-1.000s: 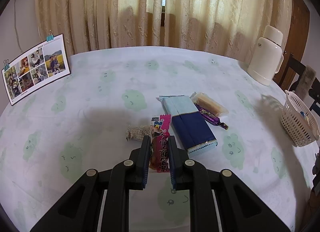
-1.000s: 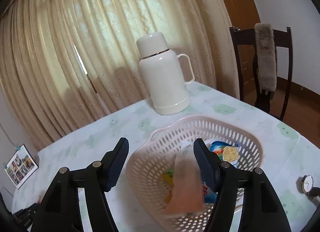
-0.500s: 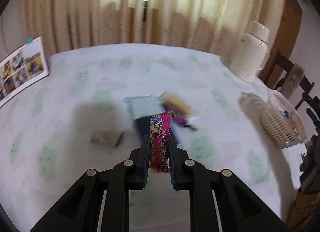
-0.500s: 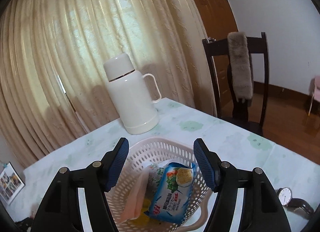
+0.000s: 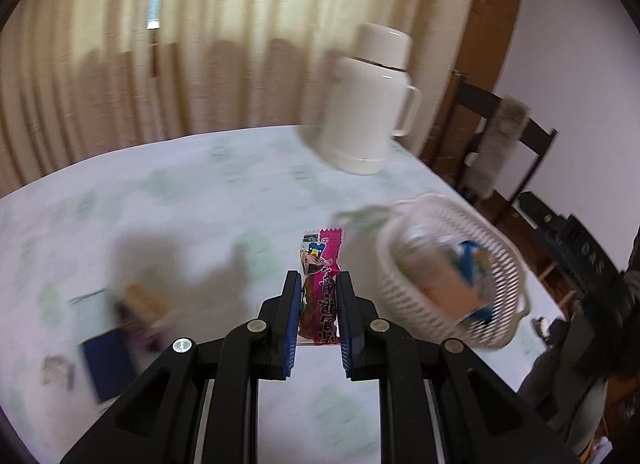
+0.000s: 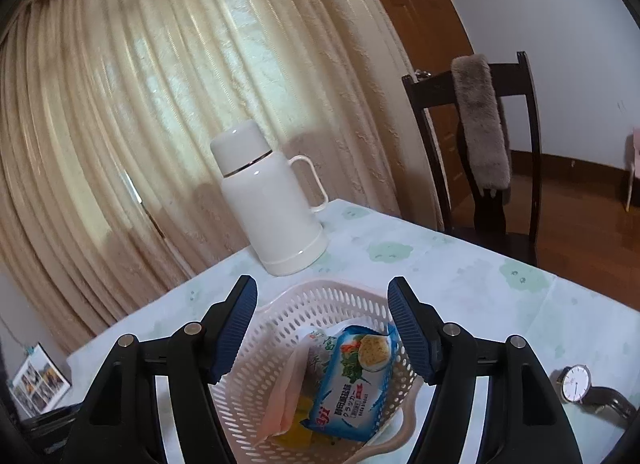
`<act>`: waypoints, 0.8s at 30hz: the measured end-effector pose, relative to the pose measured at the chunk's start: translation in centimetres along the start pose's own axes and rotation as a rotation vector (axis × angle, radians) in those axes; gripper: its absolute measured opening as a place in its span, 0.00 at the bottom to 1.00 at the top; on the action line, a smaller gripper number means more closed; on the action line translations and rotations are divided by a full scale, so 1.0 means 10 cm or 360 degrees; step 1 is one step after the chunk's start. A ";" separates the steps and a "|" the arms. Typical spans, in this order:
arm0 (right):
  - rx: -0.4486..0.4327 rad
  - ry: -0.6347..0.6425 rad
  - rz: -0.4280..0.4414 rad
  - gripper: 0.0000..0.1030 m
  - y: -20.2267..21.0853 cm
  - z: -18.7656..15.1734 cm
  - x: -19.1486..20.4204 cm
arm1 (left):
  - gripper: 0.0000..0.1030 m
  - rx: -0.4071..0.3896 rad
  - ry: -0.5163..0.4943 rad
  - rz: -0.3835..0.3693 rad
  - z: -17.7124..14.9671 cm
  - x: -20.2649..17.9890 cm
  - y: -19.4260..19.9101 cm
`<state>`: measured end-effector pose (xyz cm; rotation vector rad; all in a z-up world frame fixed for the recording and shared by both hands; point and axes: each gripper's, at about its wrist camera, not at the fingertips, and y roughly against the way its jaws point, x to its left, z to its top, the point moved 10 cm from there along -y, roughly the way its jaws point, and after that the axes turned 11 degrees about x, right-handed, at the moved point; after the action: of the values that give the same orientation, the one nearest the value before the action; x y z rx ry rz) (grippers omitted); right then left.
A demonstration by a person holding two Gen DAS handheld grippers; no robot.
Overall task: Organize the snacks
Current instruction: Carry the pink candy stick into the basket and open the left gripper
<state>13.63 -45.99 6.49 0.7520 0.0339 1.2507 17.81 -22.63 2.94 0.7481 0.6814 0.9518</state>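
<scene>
The left gripper (image 5: 318, 306) pinches a pink snack (image 5: 320, 284) upright between its fingers, the basket (image 5: 508, 264) just right of it. The right gripper (image 6: 322, 328) hangs spread over the basket (image 6: 280, 344), holding nothing.

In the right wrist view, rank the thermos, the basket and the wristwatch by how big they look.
1. Basket, though it sits nearest the camera and is partly cut off.
2. Thermos, close behind in apparent size.
3. Wristwatch, clearly smallest.
</scene>
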 end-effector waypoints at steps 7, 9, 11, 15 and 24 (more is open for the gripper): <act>-0.0021 -0.0017 0.0037 0.67 0.08 0.01 0.02 | 0.15 0.0034 -0.0111 -0.0107 0.24 -0.57 -0.30; -0.0034 -0.0043 0.0050 0.68 0.11 0.03 0.00 | 0.18 0.0041 -0.0117 -0.0144 0.27 -0.69 -0.37; -0.0048 -0.0078 0.0066 0.68 0.14 0.04 -0.04 | 0.53 0.0052 -0.0124 -0.0182 0.29 -0.76 -0.43; -0.0077 -0.0147 0.0070 0.70 0.19 0.08 -0.15 | 0.74 0.0009 -0.0081 -0.0192 0.29 -0.70 -0.44; -0.0063 -0.0136 0.0108 0.71 0.19 0.05 -0.08 | 0.74 0.0056 0.0038 -0.0014 0.14 -0.25 -0.44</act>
<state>11.97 -46.74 7.62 0.7768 -0.0868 1.2785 19.92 -26.93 0.64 0.7653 0.7233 0.9440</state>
